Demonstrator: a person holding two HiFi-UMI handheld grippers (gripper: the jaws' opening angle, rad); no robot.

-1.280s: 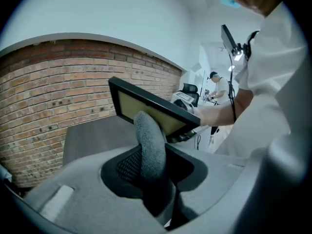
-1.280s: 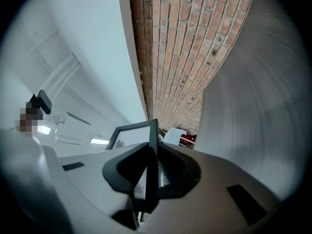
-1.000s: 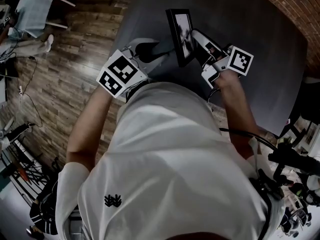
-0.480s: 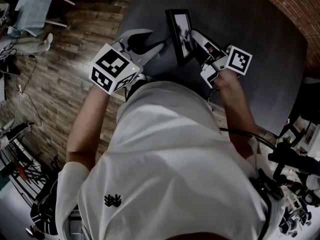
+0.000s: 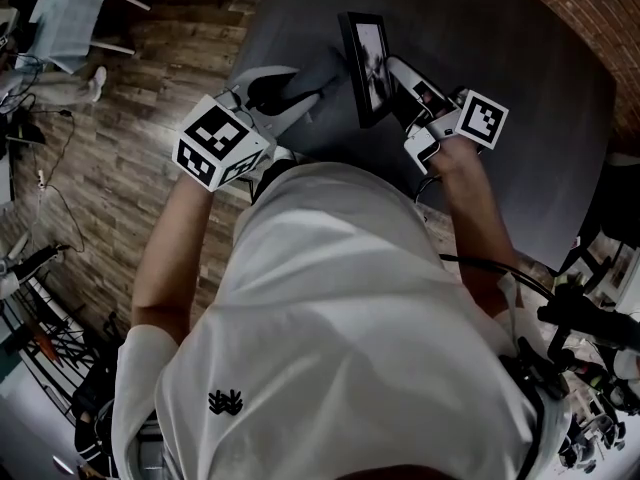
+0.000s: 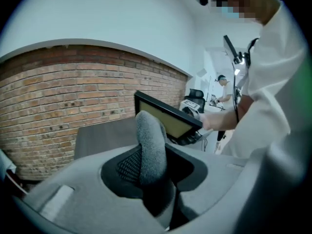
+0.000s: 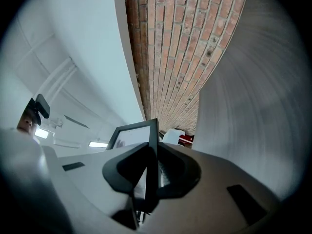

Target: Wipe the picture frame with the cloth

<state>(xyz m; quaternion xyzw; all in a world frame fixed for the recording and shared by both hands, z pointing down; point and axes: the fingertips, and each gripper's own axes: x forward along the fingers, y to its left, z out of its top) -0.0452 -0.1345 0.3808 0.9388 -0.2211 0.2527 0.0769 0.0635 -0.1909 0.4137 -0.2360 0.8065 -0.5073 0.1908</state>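
Right claw (image 5: 398, 90) clamps the picture frame (image 5: 366, 63) upright so the left claw (image 5: 283, 93), pinching the grey cloth (image 6: 151, 147), can get at it.

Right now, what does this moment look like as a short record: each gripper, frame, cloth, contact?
left gripper: shut on the cloth
right gripper: shut on the edge of the picture frame
picture frame: black, held over the dark table
cloth: grey, sticks out past the jaws toward the frame
contact: cloth close to the frame; touching cannot be told
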